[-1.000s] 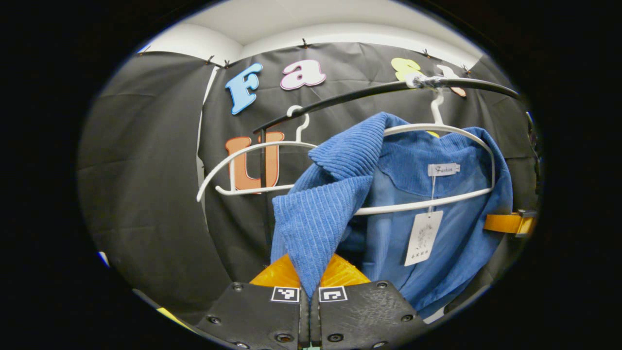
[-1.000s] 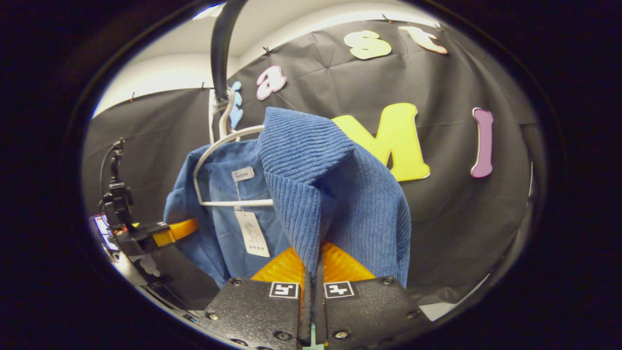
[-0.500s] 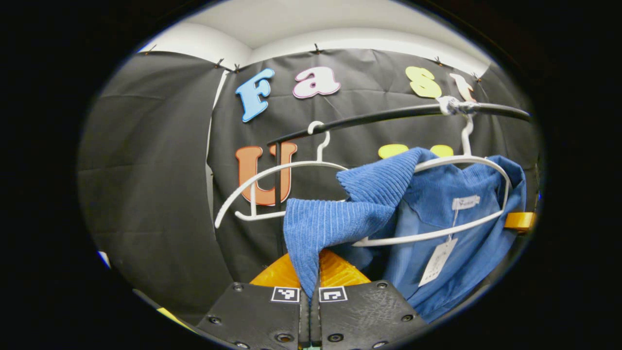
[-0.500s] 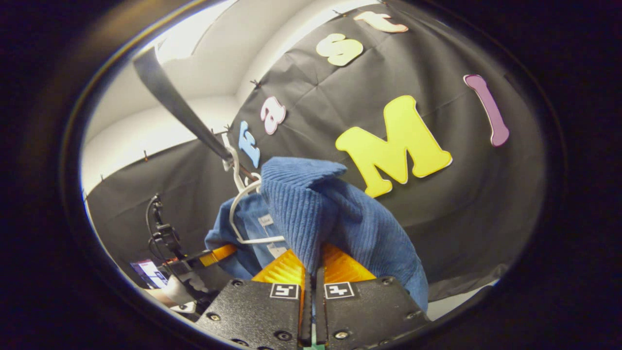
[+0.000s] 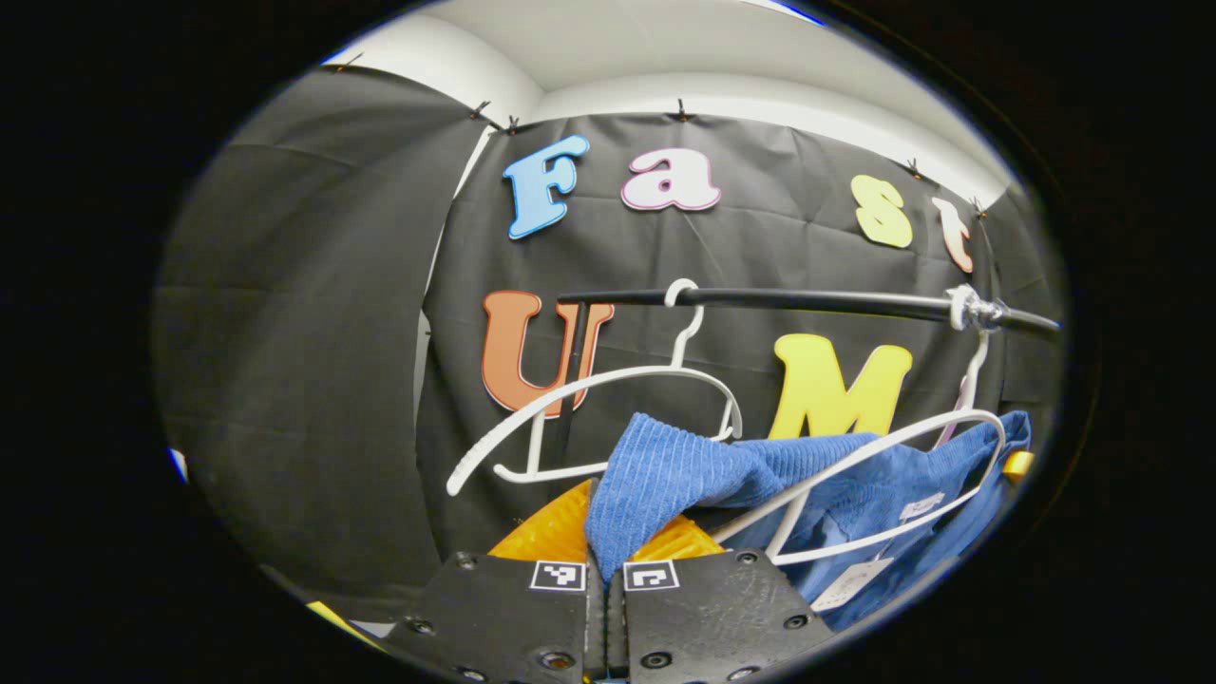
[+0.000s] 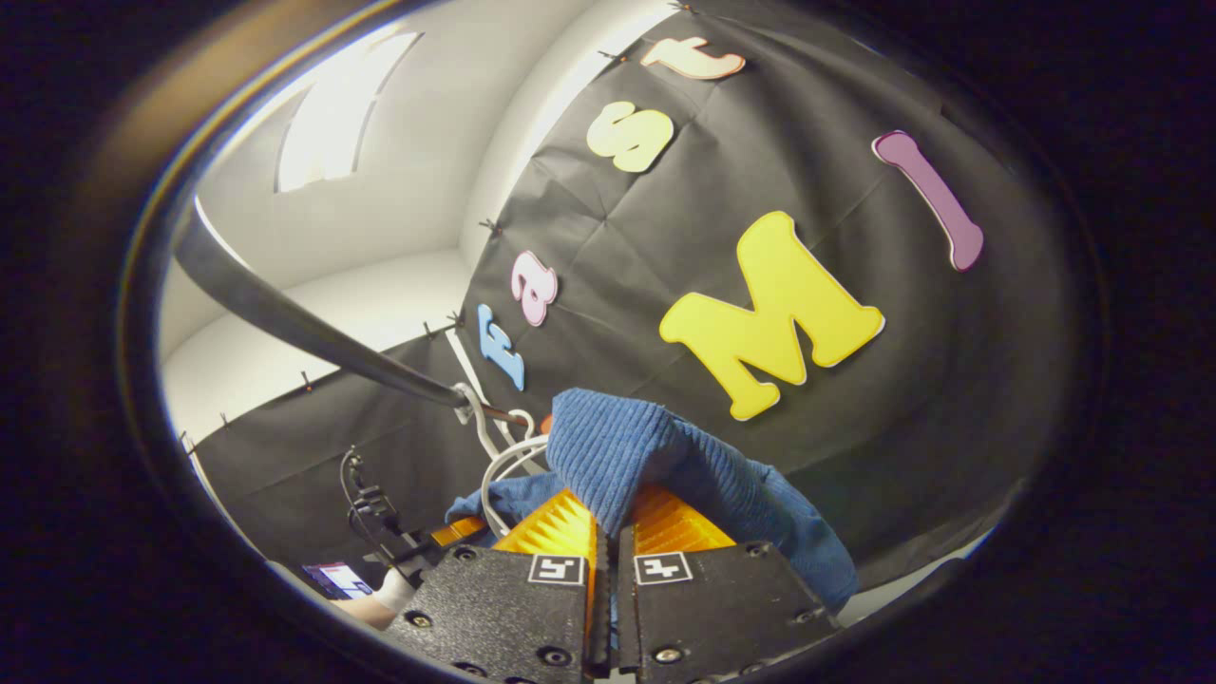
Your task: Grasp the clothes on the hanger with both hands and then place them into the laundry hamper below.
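A blue ribbed garment point(image 5: 760, 470) drapes across a tilted white hanger point(image 5: 912, 432) that hangs from a black rail point(image 5: 807, 301). My left gripper point(image 5: 605, 565) is shut on one shoulder of it, the cloth pinched between both fingers. In the right gripper view the same blue garment point(image 6: 646, 456) bunches up over my right gripper point(image 6: 608, 560), which is shut on its other shoulder. The white hanger point(image 6: 494, 465) shows just behind the cloth there, under the rail point(image 6: 304, 328). A paper tag point(image 5: 850, 581) dangles from the collar.
An empty white hanger point(image 5: 608, 399) hangs on the rail to the left of the garment. The other gripper point(image 6: 418, 551), with its cable, shows low at the left of the right gripper view. Black cloth walls close in behind and beside.
Both grippers have come down and tilted upward, keeping hold of the garment. The cloth has slid off the hanger's shoulders and the hanger has tipped. The rail now sits higher above the garment.
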`<act>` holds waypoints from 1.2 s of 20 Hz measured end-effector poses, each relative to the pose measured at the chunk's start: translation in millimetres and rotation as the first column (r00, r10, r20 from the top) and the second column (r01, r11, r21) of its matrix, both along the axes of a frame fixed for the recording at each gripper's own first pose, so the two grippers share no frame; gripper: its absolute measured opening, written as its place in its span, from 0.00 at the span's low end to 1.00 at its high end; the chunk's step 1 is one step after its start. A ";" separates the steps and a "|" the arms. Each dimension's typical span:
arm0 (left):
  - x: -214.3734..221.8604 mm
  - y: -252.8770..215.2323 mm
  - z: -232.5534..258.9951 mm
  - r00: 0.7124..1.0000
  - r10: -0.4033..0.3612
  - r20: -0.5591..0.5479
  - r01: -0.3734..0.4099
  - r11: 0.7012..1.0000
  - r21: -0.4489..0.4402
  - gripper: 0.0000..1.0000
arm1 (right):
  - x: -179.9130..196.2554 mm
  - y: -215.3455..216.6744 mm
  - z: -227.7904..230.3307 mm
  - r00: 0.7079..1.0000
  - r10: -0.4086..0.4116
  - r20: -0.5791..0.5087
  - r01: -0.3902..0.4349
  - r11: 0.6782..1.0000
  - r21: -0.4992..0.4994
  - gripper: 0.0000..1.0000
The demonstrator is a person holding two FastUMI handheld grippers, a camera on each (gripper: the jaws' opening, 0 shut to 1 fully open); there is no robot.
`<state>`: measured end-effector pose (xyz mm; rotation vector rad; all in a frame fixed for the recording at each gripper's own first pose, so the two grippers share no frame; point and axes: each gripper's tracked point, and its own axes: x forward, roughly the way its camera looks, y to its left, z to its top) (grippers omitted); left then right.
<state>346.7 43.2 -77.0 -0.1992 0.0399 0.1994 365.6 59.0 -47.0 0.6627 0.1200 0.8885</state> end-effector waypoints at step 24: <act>-27.5 -12.8 -156.5 0.959 -0.051 -0.279 0.017 0.992 -0.123 0.05 | 30.2 -44.1 -138.0 0.903 -0.245 -0.354 0.191 0.965 -0.181 0.06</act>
